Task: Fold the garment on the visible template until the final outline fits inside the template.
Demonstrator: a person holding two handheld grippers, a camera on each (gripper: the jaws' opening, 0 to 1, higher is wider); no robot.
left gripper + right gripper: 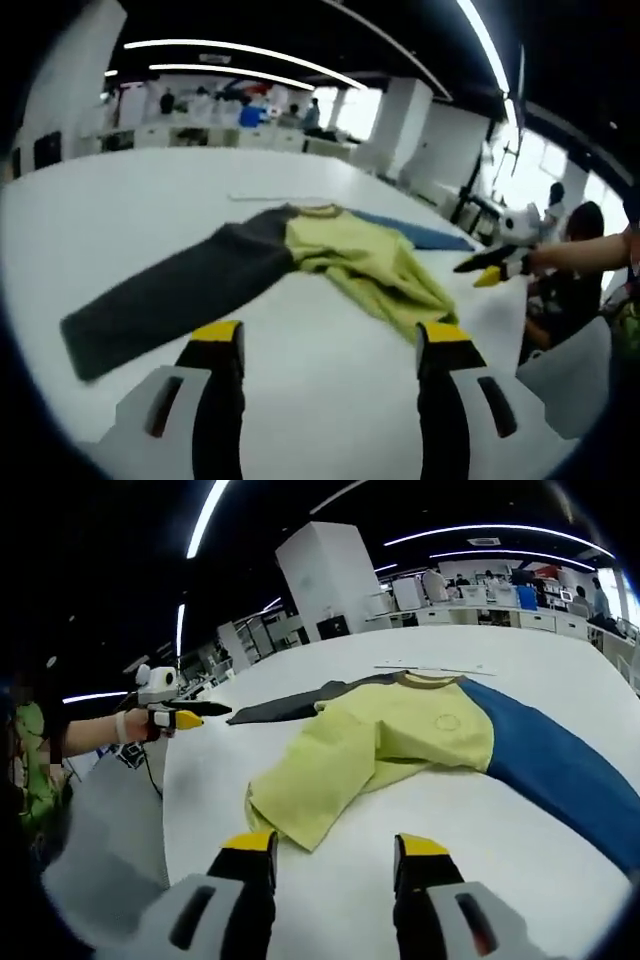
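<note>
A long-sleeved shirt lies flat on the white table (150, 210), collar pointing away. Its yellow body (365, 260) is creased and partly folded over itself. A dark grey sleeve (170, 295) stretches toward my left gripper (331, 338), which hovers open just short of the cloth. The blue sleeve (420, 235) lies behind the body. In the right gripper view the yellow body (400, 735) lies ahead, the blue sleeve (555, 765) at right, the grey sleeve (290, 705) far left. My right gripper (336, 845) is open near the yellow hem. A thin line (430, 668) marks the table beyond the collar.
The right gripper (495, 265) enters the left gripper view from the right, held by a hand. The left gripper (185, 718) shows at the table's edge in the right gripper view. People sit at desks (220, 125) far behind. A pale chair back (570, 380) stands beside the table.
</note>
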